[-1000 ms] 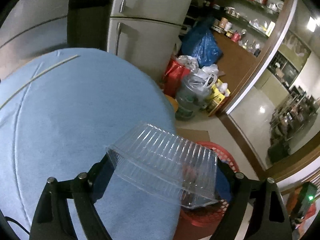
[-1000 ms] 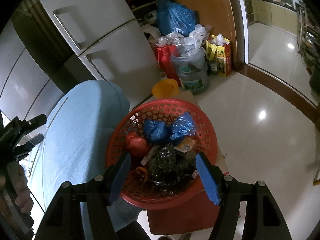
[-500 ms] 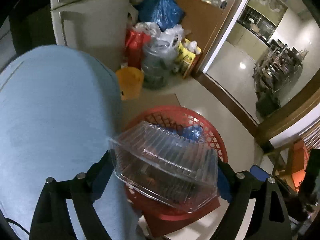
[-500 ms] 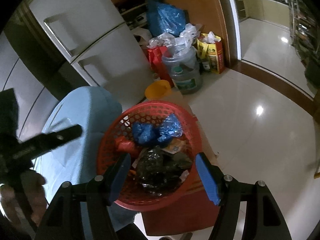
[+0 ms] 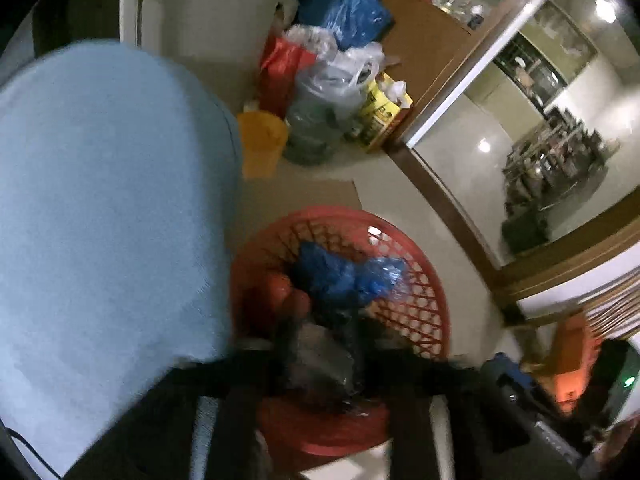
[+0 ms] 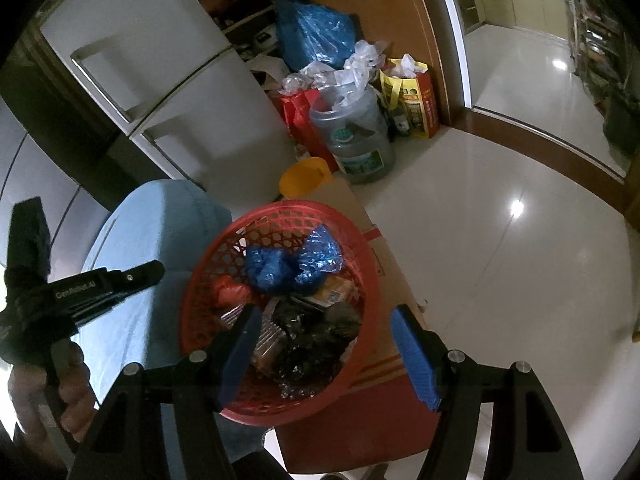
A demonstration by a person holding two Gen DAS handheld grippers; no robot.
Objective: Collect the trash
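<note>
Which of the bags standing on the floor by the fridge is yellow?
The yellow bag, rightmost in the cluster, against the wooden partition; the red bag and big blue bag sit further left.

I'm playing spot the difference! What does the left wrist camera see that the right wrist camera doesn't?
Only left wrist: a blurry orange thing low on the right, too smeared to name. Only right wrist: a hand gripping a black handle, and the blue-padded right tongs, open. Both: the red basket of trash, the blue bags in it, the yellow bucket.
</note>
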